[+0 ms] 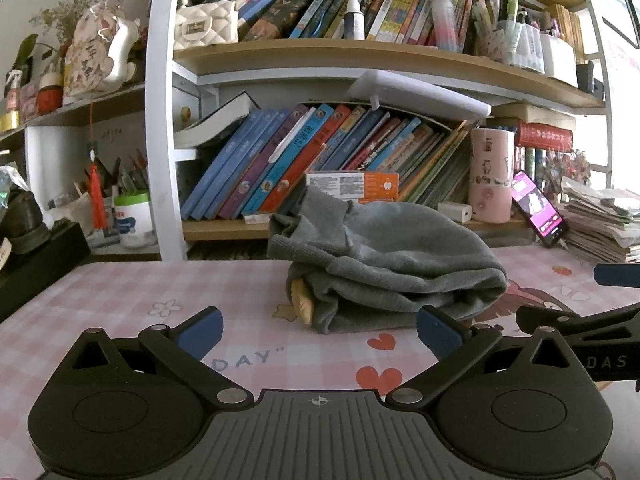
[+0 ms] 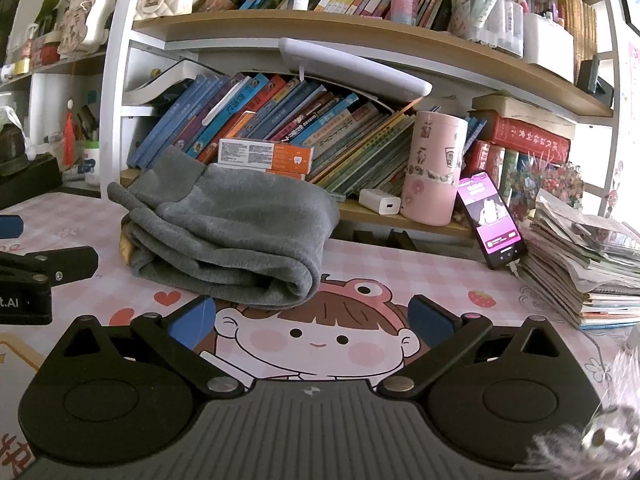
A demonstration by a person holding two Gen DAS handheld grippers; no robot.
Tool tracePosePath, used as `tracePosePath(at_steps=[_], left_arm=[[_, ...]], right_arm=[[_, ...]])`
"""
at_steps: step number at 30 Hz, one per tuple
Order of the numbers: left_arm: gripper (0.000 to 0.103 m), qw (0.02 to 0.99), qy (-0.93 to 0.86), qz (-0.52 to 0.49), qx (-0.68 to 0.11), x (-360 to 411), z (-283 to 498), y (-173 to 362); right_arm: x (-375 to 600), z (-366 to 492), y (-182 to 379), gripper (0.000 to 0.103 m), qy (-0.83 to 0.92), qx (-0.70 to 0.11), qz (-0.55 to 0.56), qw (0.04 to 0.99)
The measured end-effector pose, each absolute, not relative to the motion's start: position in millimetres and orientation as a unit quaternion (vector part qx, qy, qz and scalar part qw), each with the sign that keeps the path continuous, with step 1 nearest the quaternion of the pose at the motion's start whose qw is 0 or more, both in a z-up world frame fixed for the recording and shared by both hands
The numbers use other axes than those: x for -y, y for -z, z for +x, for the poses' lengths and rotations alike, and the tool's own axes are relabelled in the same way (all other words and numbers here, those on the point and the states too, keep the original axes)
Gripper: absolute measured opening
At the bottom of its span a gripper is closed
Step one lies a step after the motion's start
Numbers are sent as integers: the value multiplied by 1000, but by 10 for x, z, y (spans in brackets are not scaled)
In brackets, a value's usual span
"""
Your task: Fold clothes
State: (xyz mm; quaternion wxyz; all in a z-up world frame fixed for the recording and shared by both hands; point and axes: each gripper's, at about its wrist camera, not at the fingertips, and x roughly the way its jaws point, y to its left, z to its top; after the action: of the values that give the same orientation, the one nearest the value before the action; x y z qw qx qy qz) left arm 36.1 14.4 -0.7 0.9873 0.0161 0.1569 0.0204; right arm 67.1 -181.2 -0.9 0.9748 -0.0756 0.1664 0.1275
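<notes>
My left gripper [image 1: 318, 334] stands wide open and empty over the pink checked tablecloth [image 1: 120, 300], and the folded grey garment [image 1: 384, 272] lies just ahead of it, slightly toward its right finger, with a yellowish patch showing at the bundle's near left edge. My right gripper [image 2: 312, 320] is open and empty too, its blue pads [image 2: 430, 314] spread apart above a cartoon girl's face [image 2: 316, 340] printed on the cloth, and from here the garment [image 2: 232, 232] sits ahead and to the left, close to the left pad though I cannot tell if it touches. Beyond the garment stands a bookshelf [image 2: 360, 36] crammed with leaning books, with a pink tumbler [image 2: 434, 168], a lit phone [image 2: 490, 220] and a stack of papers [image 2: 584, 256] ahead to the right.
</notes>
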Motion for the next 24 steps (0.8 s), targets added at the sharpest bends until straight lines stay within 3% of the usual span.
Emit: tracePosePath(at_steps=[24], left_arm=[[103,987,-21,18,-158,-145,363,3]], right_arm=[[1807,684,16,103,-129,-172,-76,974]])
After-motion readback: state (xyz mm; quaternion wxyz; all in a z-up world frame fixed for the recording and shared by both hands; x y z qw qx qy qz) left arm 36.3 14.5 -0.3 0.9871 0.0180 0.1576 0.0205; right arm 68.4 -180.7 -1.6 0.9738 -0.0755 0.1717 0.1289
